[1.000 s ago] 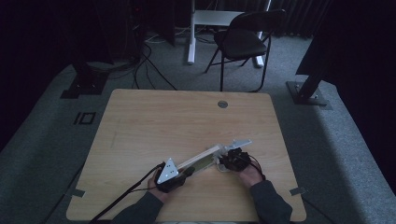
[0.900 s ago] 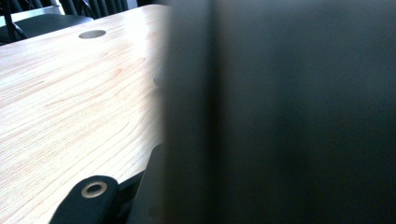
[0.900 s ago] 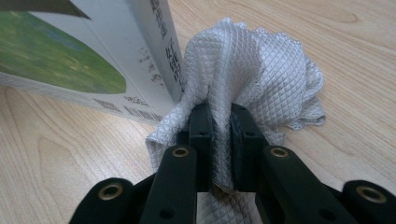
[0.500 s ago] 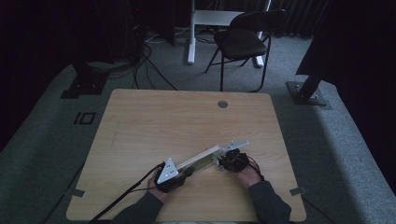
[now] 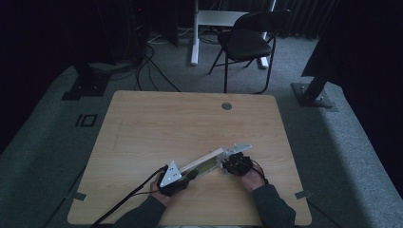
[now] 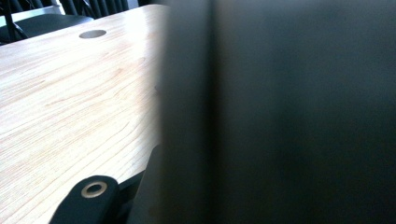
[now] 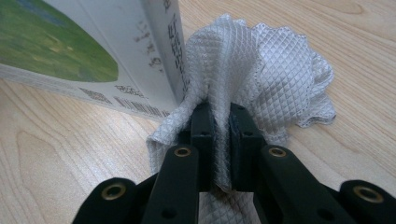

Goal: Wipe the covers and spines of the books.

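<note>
A long white box (image 5: 205, 163) with a green picture lies slantwise on the wooden table (image 5: 180, 123), near its front edge. My left gripper (image 5: 184, 177) sits at the box's lower left end. In the left gripper view the box's dark side (image 6: 280, 112) stands close against the lens between the jaws, so this gripper is shut on the box. My right gripper (image 7: 222, 122) is at the box's upper right end (image 7: 93, 46), shut on a bunched white waffle-weave cloth (image 7: 261, 60). The cloth presses against the corner of the box.
A round cable hole (image 5: 226, 106) is set in the table's far edge. Behind the table stand a black folding chair (image 5: 244, 42) and a white desk leg (image 5: 194, 33). Cables trail off the front left. Black stand bases sit on the carpet at both sides.
</note>
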`<move>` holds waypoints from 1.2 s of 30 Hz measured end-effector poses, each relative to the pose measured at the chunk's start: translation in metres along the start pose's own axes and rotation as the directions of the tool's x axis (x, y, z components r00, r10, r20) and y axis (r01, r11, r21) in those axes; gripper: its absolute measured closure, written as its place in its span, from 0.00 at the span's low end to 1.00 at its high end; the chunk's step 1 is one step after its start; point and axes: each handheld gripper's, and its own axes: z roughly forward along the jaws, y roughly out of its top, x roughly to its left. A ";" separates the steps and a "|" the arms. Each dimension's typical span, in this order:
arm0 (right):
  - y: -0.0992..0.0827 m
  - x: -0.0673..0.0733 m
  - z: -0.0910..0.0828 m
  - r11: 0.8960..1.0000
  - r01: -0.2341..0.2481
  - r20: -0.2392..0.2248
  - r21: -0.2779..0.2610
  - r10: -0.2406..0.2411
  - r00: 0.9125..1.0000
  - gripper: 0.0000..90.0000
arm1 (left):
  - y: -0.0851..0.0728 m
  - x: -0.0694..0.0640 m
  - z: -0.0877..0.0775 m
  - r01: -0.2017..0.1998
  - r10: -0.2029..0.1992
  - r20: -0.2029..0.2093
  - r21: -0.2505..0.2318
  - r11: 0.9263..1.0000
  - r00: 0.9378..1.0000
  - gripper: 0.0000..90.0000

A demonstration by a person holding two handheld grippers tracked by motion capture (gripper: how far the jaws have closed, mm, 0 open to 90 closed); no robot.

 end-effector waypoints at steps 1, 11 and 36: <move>0.000 0.000 0.000 1.000 -0.001 -0.001 0.000 0.001 1.000 0.92 | 0.000 0.000 0.000 0.000 0.000 0.000 0.000 1.000 1.000 0.84; -0.001 -0.007 -0.001 1.000 -0.022 -0.048 -0.013 0.021 0.999 0.92 | 0.000 0.000 0.000 -0.001 0.001 0.000 0.000 1.000 1.000 0.84; 0.008 -0.011 -0.032 0.995 -0.005 -0.017 -0.096 0.003 1.000 0.91 | 0.001 -0.002 0.000 -0.013 0.013 -0.008 0.005 1.000 1.000 0.86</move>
